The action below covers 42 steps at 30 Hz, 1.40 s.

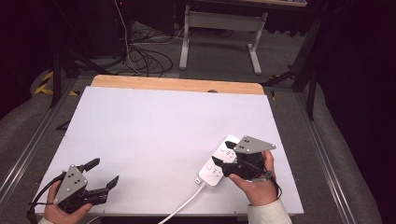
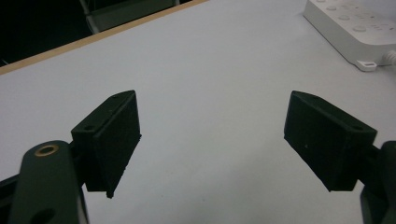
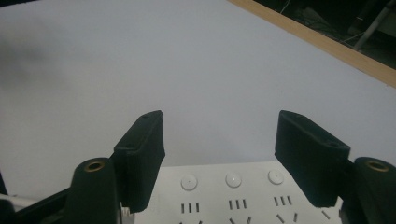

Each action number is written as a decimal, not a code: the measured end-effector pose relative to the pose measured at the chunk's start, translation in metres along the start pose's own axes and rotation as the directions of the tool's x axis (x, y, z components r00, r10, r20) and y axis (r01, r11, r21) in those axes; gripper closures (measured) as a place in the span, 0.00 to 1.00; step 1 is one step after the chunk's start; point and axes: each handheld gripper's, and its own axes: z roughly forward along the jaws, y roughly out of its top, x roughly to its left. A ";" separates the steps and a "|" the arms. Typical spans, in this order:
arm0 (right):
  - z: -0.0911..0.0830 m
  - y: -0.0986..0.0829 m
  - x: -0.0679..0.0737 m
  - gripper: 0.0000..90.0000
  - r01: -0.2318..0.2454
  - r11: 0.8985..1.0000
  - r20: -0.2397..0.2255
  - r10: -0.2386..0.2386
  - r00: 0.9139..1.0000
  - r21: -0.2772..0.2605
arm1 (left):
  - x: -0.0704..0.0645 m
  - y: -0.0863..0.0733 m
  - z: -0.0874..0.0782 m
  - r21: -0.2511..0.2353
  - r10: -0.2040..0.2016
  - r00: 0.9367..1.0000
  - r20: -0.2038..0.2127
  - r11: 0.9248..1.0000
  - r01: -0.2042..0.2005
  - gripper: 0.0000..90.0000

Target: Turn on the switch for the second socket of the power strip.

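Observation:
A white power strip (image 1: 215,164) lies on the white table (image 1: 159,130) at the front right, its white cable (image 1: 183,206) running off the front edge. My right gripper (image 1: 222,154) hovers over the strip, open, jaws straddling its width. In the right gripper view the strip (image 3: 233,196) shows three round buttons and rows of sockets between the open fingers (image 3: 142,158). My left gripper (image 1: 103,173) is at the front left corner, open and holding nothing. In the left gripper view the strip (image 2: 355,28) sits far at the upper right, and bare table lies between the pads (image 2: 114,140).
A wooden strip (image 1: 177,85) edges the table's far side. Beyond it stand a white desk frame (image 1: 219,32) and loose cables (image 1: 144,58) on the floor. Metal rails (image 1: 28,144) run along both sides of the table.

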 end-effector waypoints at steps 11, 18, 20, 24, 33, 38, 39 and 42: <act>-0.023 -0.019 -0.007 0.29 -0.035 0.998 -0.028 0.033 0.999 -0.061 | 0.000 0.000 -0.001 0.002 -0.013 1.000 0.011 1.000 0.013 0.21; -0.026 -0.038 -0.011 0.26 -0.044 0.996 -0.045 0.041 0.998 -0.083 | 0.001 0.001 -0.001 0.006 -0.016 1.000 0.019 1.000 0.016 0.21; -0.027 -0.044 -0.013 0.26 -0.049 0.995 -0.045 0.045 0.998 -0.088 | 0.001 0.001 -0.001 0.007 -0.015 1.000 0.019 1.000 0.015 0.21; -0.029 -0.056 -0.018 0.26 -0.061 0.994 -0.038 0.058 0.998 -0.094 | 0.001 0.001 -0.002 0.006 -0.011 1.000 0.019 1.000 0.011 0.20; -0.030 -0.079 -0.023 0.26 -0.082 0.993 -0.055 0.077 0.996 -0.091 | 0.001 0.000 -0.001 0.025 -0.004 1.000 0.014 1.000 0.003 0.20; -0.028 -0.092 -0.026 0.24 -0.115 0.989 -0.069 0.109 0.992 -0.093 | 0.001 -0.001 -0.002 0.026 -0.003 1.000 0.017 1.000 0.003 0.20; -0.028 -0.095 -0.027 0.24 -0.117 0.989 -0.069 0.111 0.991 -0.092 | 0.001 -0.001 -0.001 0.026 -0.004 1.000 0.018 1.000 0.004 0.20; -0.027 -0.103 -0.028 0.23 -0.121 0.988 -0.069 0.115 0.991 -0.098 | 0.001 -0.001 -0.001 0.028 -0.006 1.000 0.017 1.000 0.006 0.20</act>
